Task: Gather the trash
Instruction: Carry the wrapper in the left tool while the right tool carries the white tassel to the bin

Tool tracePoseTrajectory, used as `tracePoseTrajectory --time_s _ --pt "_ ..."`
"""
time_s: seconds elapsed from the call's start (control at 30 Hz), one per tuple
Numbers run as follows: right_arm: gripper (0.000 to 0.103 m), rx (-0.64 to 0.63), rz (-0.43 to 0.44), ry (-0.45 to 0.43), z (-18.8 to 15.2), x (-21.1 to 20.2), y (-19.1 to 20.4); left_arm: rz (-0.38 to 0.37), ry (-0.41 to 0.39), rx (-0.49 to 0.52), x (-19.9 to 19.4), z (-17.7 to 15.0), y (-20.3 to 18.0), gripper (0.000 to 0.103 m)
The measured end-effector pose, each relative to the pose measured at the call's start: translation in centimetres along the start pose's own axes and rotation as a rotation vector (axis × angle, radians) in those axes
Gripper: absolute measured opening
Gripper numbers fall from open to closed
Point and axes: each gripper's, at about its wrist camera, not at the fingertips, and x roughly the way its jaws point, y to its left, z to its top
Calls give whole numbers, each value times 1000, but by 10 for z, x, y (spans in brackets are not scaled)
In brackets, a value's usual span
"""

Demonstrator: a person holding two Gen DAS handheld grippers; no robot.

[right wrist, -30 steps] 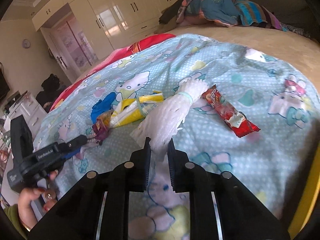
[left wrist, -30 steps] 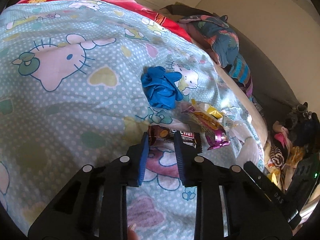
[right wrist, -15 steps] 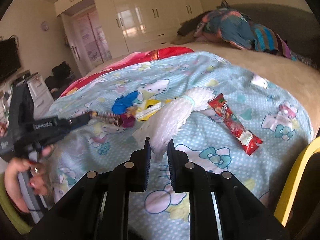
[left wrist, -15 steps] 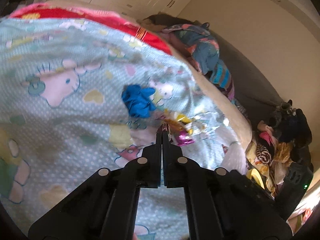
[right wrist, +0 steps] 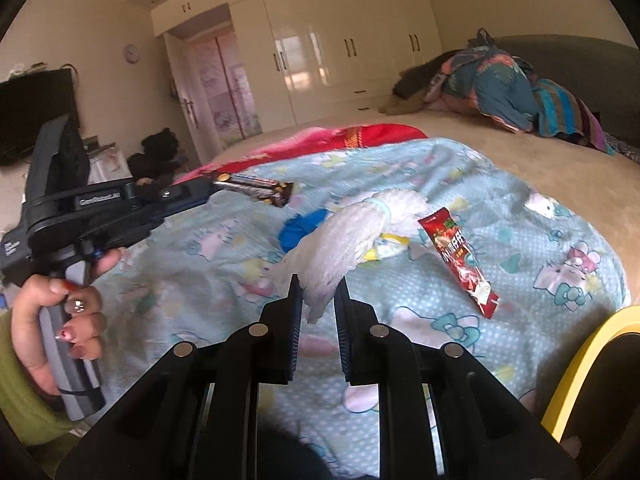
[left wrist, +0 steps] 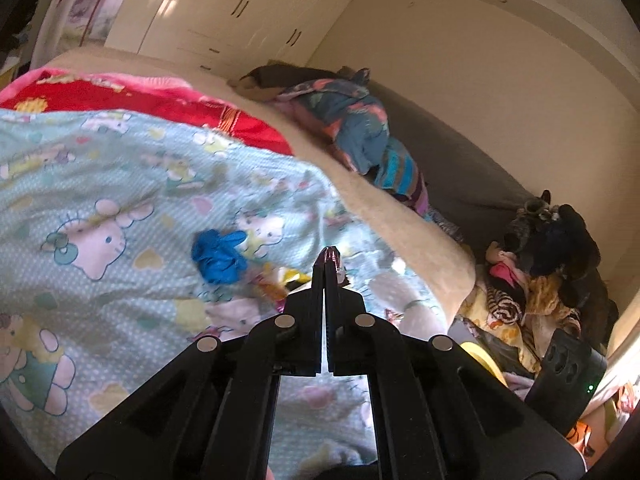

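In the right wrist view my left gripper (right wrist: 210,189) is shut on one end of a brown chocolate bar wrapper (right wrist: 256,191) and holds it in the air above the blue cartoon blanket (right wrist: 520,280). From the left wrist view only a sliver of that wrapper (left wrist: 332,257) shows at the shut tips (left wrist: 326,266). My right gripper (right wrist: 319,300) is shut on the lower end of a white foam net (right wrist: 352,236), which hangs raised over the blanket. A red snack wrapper (right wrist: 460,260), a blue glove (left wrist: 218,256) and a yellow wrapper (left wrist: 280,284) lie on the blanket.
A yellow bin rim (right wrist: 580,356) curves at the lower right, beside the bed. Bundled clothes (right wrist: 500,92) lie at the bed's far end, and more clothes and toys (left wrist: 540,264) are piled on the floor. Wardrobes (right wrist: 340,48) line the far wall.
My left gripper shut on the chocolate wrapper and lifted it off the blanket. My right gripper rose with the white foam net in it.
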Motion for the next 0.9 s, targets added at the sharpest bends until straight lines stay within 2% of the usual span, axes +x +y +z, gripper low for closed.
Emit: tracePoseTrajectory --time_s 0.17,0.27,0.43,0.63,0.9 --pt "16 80 90 134 -10 9 -3 -8 -13 19 -8 4 -9 0" --pt "16 111 85 195 -18 12 -5 -9 -12 24 -11 5 -12 0" --pt "16 188 65 225 -26 -1 -13 -21 -1 43 -12 1 -21 0" --pt "16 234 52 183 -29 -41 -25 -44 18 75 -10 -6 -38 0" --pt "16 259 -51 76 -16 -94 -54 -97 60 128 -4 -19 -67 0"
